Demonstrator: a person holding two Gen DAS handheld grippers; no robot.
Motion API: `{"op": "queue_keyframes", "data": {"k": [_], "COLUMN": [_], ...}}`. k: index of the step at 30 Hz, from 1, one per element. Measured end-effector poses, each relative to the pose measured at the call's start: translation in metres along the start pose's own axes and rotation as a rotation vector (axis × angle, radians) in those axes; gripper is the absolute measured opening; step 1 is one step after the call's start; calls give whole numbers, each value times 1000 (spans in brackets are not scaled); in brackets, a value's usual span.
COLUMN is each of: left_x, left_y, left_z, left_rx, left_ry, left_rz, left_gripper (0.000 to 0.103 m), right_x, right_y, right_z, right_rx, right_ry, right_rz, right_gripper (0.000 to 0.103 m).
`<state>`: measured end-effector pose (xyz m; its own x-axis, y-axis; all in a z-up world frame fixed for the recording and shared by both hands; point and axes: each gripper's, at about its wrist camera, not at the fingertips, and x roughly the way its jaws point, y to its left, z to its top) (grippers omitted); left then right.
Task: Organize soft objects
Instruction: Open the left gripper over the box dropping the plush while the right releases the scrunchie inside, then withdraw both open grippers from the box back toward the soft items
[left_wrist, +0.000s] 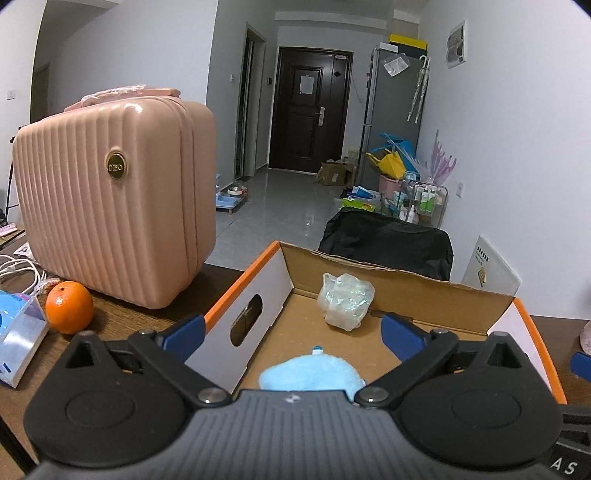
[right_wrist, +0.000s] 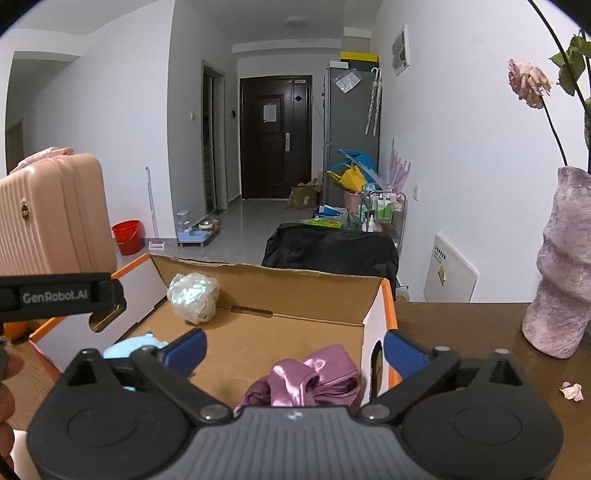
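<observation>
Left wrist view first: the left gripper (left_wrist: 291, 332) hangs over the near end of the cardboard box (left_wrist: 406, 291), its blue fingers (left_wrist: 184, 330) spread wide with nothing pressed between them. A light blue plush (left_wrist: 310, 373) lies on the box floor just beneath, partly hidden by the tool body, and a crumpled clear plastic bag (left_wrist: 345, 301) sits against the far wall. Outside the box, on the table, stand a pink suitcase (left_wrist: 114, 199) and an orange (left_wrist: 69, 306). Right wrist view next: the right gripper (right_wrist: 295, 350) also stands wide apart, empty, above a bundle of purple satin cloth (right_wrist: 310, 380) lying in the box's near right corner; whether the cloth touches the side wall is hard to say. Both soft pieces seem to be let go inside, so the release looks done. To finish it cleanly, I would lift each tool straight up, fingers kept spread, so no pad snags fabric or drags it over the rim.
</observation>
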<state>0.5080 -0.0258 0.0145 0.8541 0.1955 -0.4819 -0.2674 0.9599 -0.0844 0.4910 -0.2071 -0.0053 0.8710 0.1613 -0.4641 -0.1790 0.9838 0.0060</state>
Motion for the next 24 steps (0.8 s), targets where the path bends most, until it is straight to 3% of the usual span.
{"op": "queue_keyframes", "data": {"k": [8,24], "left_x": [-18,-86], "left_y": [6,37], "left_z": [-2,-20], "left_rx": [12,77], "left_ry": [-22,-99], "left_rz": [-12,-76], "left_gripper": [103,103], "right_x": [-13,-92], "right_y": [0,-2], "right_z": [-5,-27], "right_rx": [-13,-74], "right_ry": [-3,-96], "right_rz": [-33,-15], "right_gripper": [103,103]}}
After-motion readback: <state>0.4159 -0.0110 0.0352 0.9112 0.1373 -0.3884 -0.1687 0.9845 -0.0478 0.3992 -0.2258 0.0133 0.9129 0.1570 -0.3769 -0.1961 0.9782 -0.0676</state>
